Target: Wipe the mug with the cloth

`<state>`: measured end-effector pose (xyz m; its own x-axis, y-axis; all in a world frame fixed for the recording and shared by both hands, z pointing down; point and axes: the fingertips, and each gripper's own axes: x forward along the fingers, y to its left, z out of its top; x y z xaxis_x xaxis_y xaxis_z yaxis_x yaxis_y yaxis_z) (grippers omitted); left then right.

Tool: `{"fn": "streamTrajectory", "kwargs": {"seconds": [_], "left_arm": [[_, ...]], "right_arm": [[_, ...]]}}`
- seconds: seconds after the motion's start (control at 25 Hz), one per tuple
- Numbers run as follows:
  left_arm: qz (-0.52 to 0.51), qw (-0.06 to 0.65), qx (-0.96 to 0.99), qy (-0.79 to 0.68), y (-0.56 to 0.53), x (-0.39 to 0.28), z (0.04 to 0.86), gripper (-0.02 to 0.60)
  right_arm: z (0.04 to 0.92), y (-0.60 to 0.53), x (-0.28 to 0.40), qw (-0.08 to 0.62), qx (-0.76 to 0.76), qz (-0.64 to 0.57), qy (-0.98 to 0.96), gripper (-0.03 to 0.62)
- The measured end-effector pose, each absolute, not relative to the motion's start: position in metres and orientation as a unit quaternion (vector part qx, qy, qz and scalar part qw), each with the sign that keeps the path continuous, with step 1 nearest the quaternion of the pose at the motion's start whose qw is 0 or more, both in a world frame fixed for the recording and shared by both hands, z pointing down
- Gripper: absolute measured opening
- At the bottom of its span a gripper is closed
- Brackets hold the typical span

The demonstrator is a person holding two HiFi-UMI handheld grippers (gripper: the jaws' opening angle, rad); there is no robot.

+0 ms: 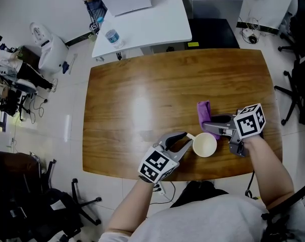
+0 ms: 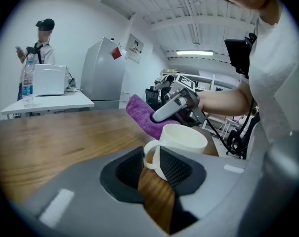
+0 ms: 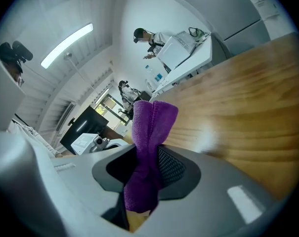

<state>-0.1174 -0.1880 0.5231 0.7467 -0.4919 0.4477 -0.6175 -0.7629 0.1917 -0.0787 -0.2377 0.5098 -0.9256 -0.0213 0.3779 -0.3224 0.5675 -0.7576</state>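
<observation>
Plainly, the white mug (image 1: 204,145) stood upright near the front edge of the wooden worktop (image 1: 142,100), glossy, its mouth showing only a pale inner wall. The left claw (image 1: 185,137) gripped its handle between both pads. Just behind the mug, the right claw (image 1: 208,126) pinched a folded purple cloth (image 1: 204,112), whose free end stuck out past the jaws. A clear bottle (image 1: 112,36) stood on the white table (image 1: 152,24) beyond.
</observation>
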Motion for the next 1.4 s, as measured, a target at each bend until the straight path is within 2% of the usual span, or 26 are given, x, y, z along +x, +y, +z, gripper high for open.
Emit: {"fn": "streamTrajectory", "kwargs": {"seconds": [0.16,0.28,0.56,0.68,0.88,0.96,1.12,1.4], "left_arm": [[0.183,0.172,0.918,-0.306,-0.191,-0.117,0.523,0.081],[0.181,0.172,0.916,-0.314,-0.193,-0.117,0.525,0.036],[0.175,0.172,0.917,-0.313,-0.196,-0.115,0.526,0.021],[0.176,0.175,0.917,-0.312,-0.195,-0.116,0.527,0.021],[0.178,0.177,0.916,-0.312,-0.196,-0.119,0.529,0.018],[0.179,0.175,0.917,-0.311,-0.197,-0.118,0.53,0.018],[0.179,0.175,0.917,-0.31,-0.198,-0.115,0.531,0.018],[0.171,0.182,0.917,-0.312,-0.201,-0.114,0.533,0.018]], "right_arm": [[0.533,-0.231,-0.076,0.191,0.1,0.474,-0.854,0.127],[0.549,-0.223,-0.076,0.211,0.097,0.478,-0.847,0.127],[0.562,-0.215,-0.075,0.236,0.095,0.475,-0.843,0.127],[0.551,-0.223,-0.074,0.215,0.108,0.47,-0.849,0.127],[0.506,-0.244,-0.09,0.107,0.106,0.479,-0.865,0.127],[0.497,-0.246,-0.098,0.084,0.097,0.487,-0.864,0.127],[0.504,-0.238,-0.107,0.083,0.08,0.505,-0.856,0.127],[0.539,-0.232,-0.104,0.123,0.1,0.512,-0.844,0.127]]}}
